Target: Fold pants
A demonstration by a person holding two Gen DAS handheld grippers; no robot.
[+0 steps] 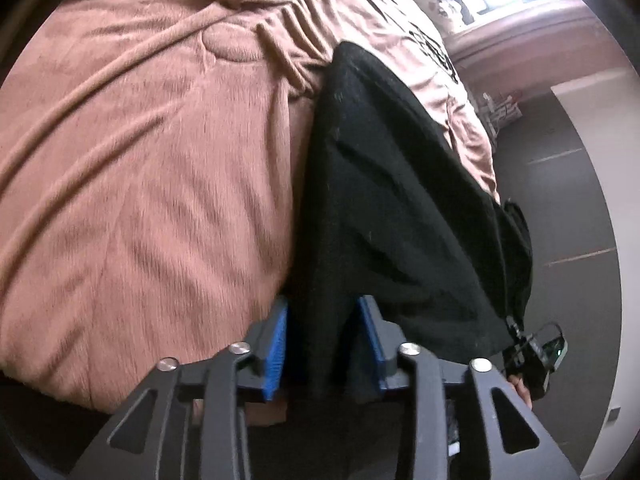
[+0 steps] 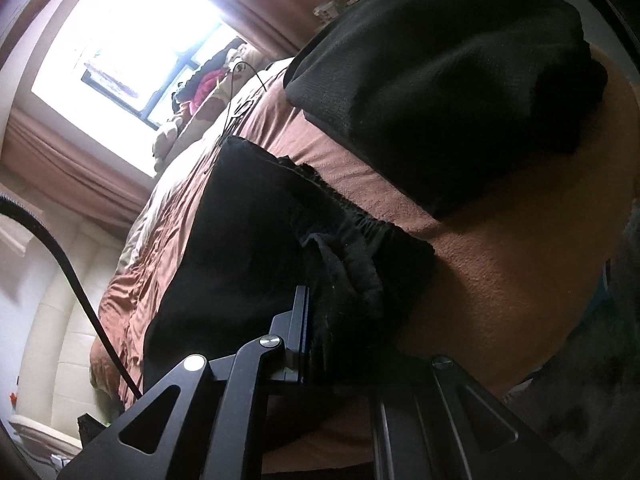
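At the bed's (image 1: 140, 160) edge, black pants (image 1: 380, 200), bare floor (image 1: 568, 200) beside.

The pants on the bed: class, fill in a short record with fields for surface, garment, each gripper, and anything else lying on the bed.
surface: bed with a brown blanket
garment: black pants lying on the blanket, reaching the bed's edge
left gripper: blue pads either side of a fold of the pants; a gap shows at the right pad
right gripper: shut on the pants near the gathered waistband
also on bed: a second dark folded cloth, apart from the pants
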